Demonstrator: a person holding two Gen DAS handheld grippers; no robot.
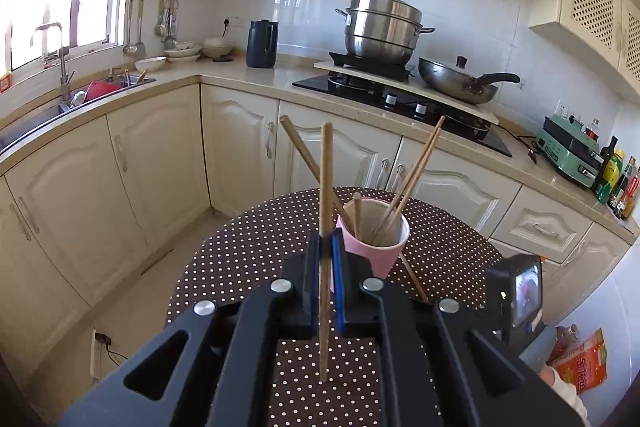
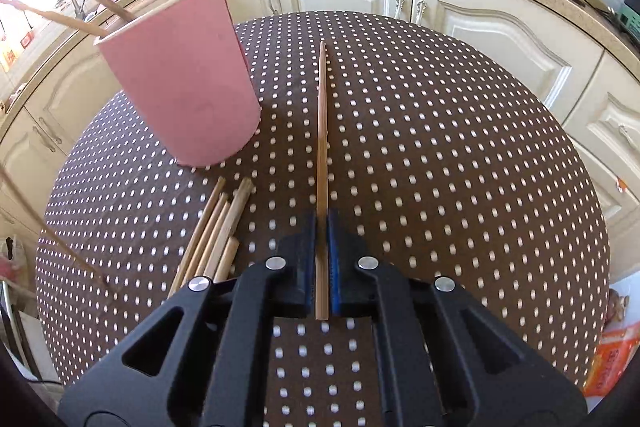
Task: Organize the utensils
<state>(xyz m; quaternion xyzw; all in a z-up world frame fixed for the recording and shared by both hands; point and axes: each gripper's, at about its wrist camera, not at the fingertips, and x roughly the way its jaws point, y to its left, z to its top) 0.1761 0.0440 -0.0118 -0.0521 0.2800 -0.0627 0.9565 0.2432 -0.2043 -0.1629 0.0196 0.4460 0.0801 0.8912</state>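
The left tongs (image 1: 326, 251) are clamping one chopstick (image 1: 326, 187), standing almost upright just before the pink cup (image 1: 380, 251). The right tongs (image 2: 322, 227) are pressing together on another chopstick (image 2: 322, 131), which is lying along the tabletop (image 2: 460, 147). A bundle of sticks (image 2: 216, 235) is waiting beside them, near the cup (image 2: 180, 79). To do well, I think the left stick should be lifting over the rim before releasing, avoiding the sticks already leaning inside.

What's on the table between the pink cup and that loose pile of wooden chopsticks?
Nothing: in the right wrist view only bare dotted tablecloth separates the pink cup from the chopstick pile.
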